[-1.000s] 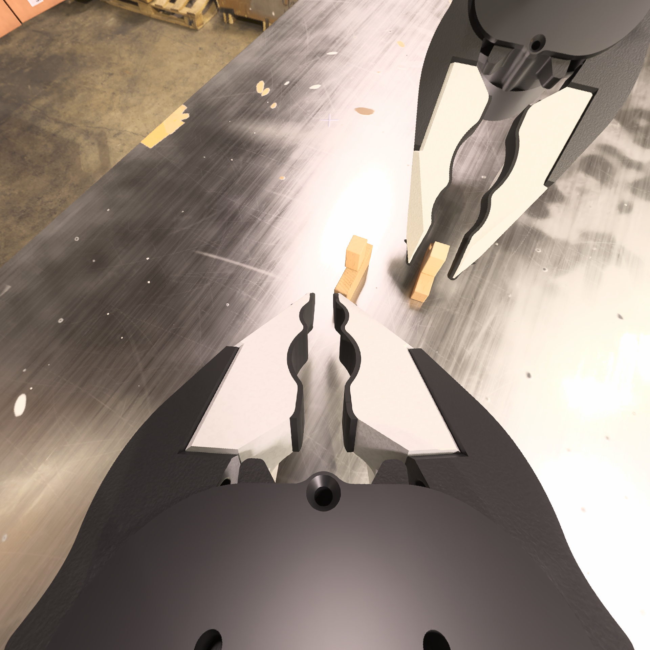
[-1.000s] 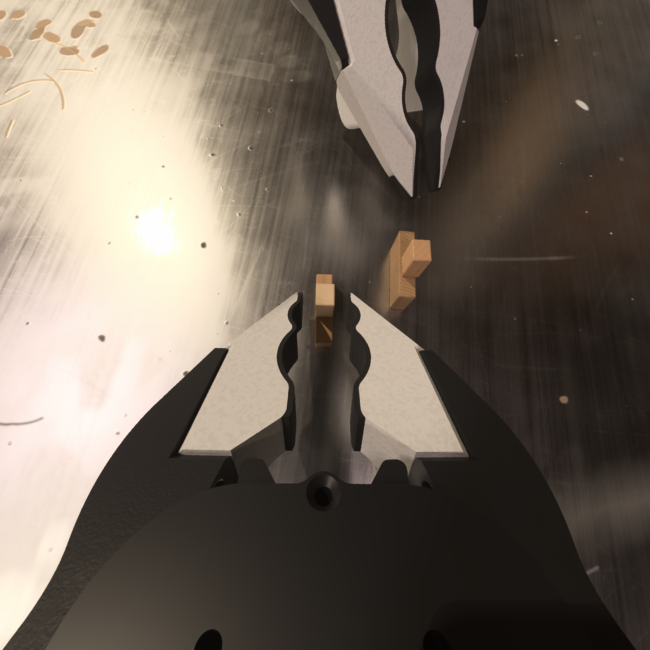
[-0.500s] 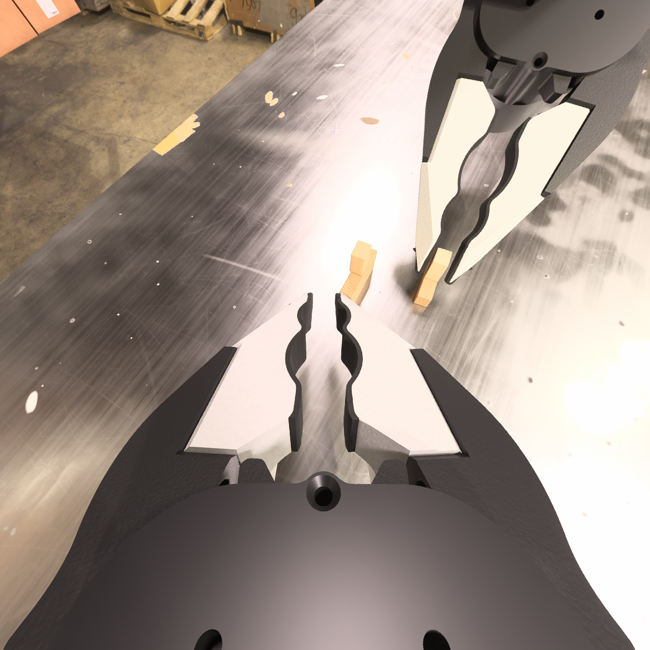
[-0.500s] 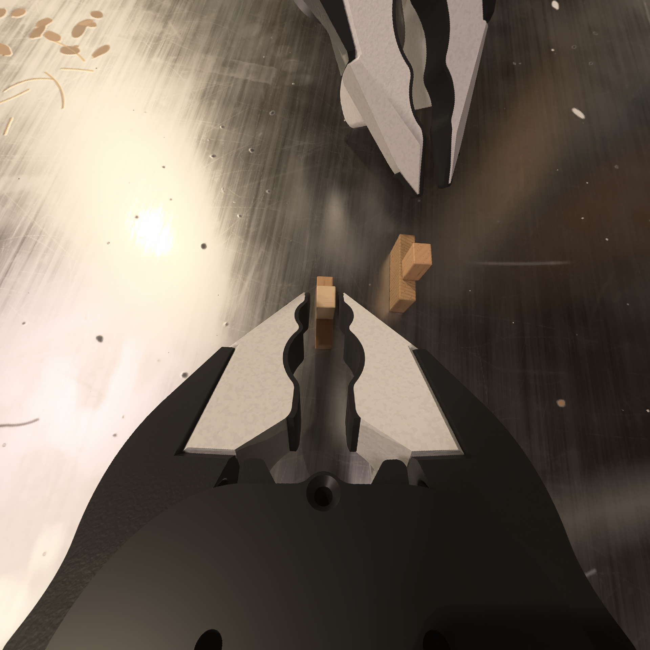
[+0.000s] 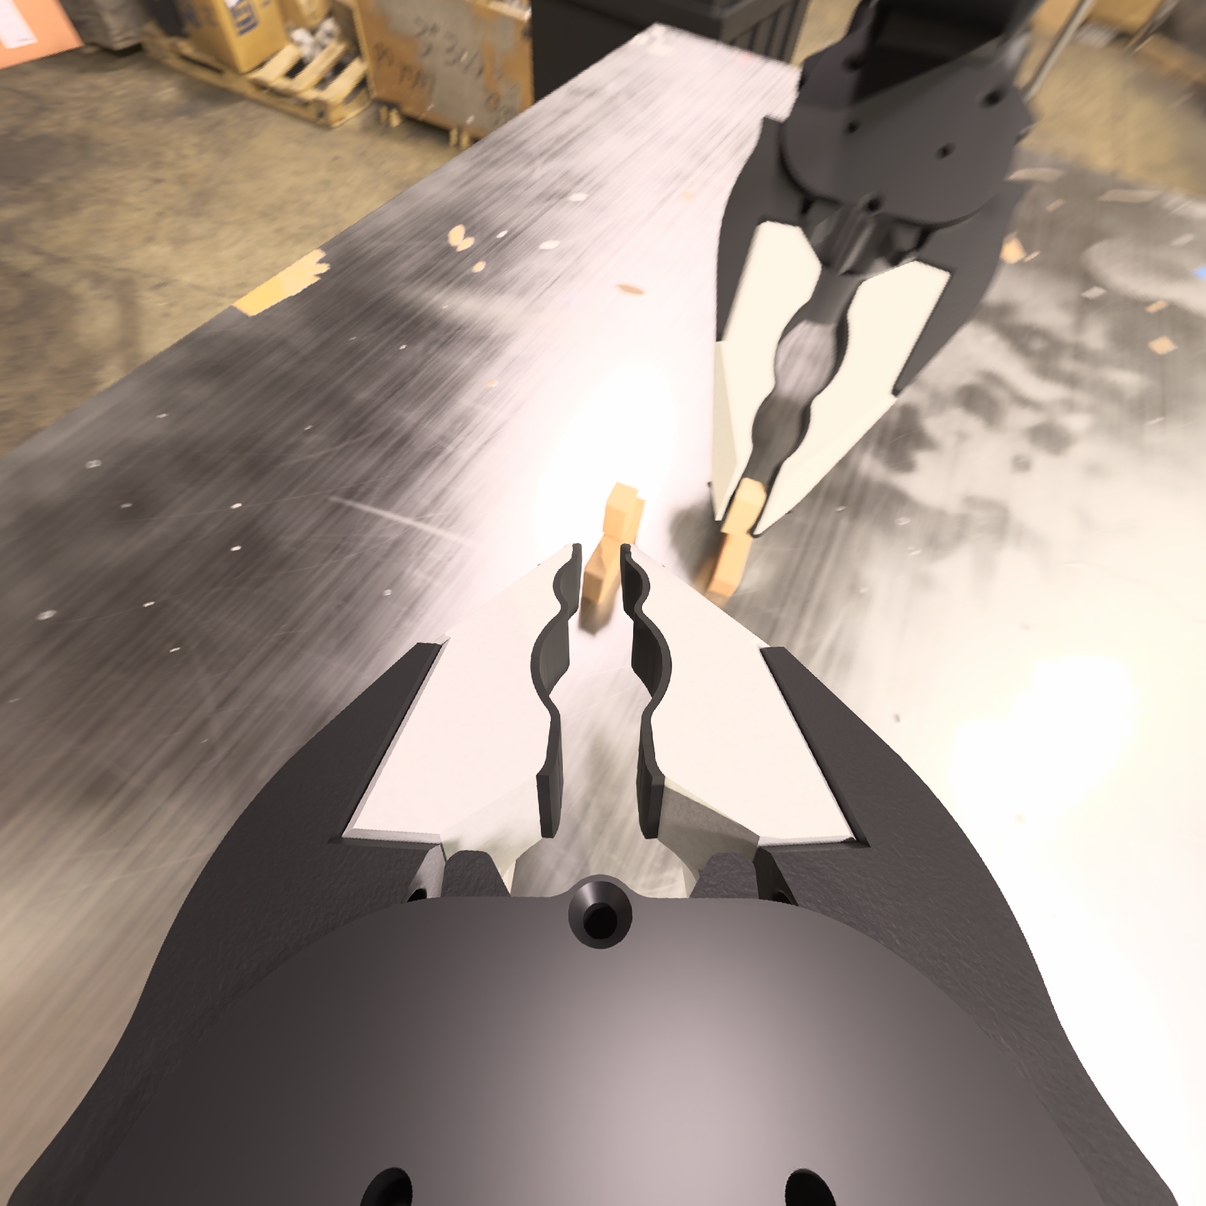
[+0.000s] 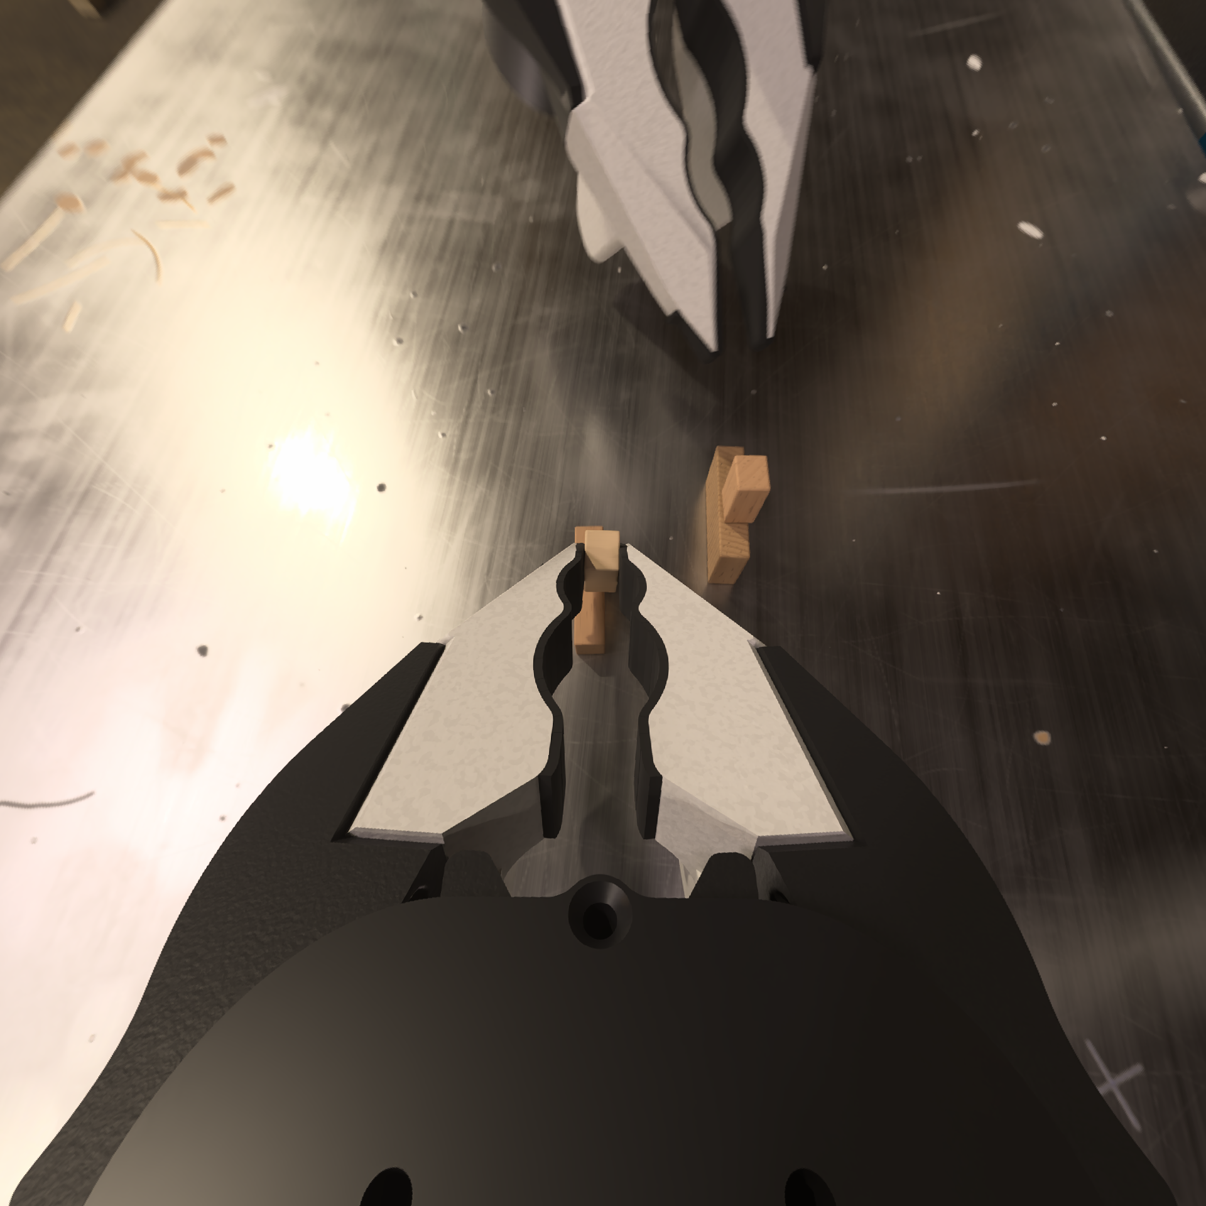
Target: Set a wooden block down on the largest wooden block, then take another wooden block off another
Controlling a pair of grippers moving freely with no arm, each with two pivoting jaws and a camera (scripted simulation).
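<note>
Two stacks of pale wooden blocks stand on a scratched metal table [image 6: 326, 652]. The largest block [image 6: 721, 555] carries a small block [image 6: 747, 486]; both show in the left wrist view, the largest block [image 5: 597, 587] and the small one [image 5: 623, 512]. My left gripper [image 5: 600, 555] is slightly open and empty, its tips just short of this stack; it also shows in the right wrist view [image 6: 741, 342]. My right gripper [image 6: 600, 551] is shut on another small block [image 6: 600, 555] that sits on or just above a thin long block [image 6: 590, 626]. It also shows in the left wrist view [image 5: 741, 522].
Wood shavings [image 6: 143, 189] lie at the far left of the table in the right wrist view. The table's left edge [image 5: 274, 313] drops to a concrete floor with pallets and boxes [image 5: 293, 59] beyond.
My right gripper's jaws have closed onto the small block on the thin long block. My left gripper has shifted so the largest-block stack now lines up between its tips; its gap is unchanged.
</note>
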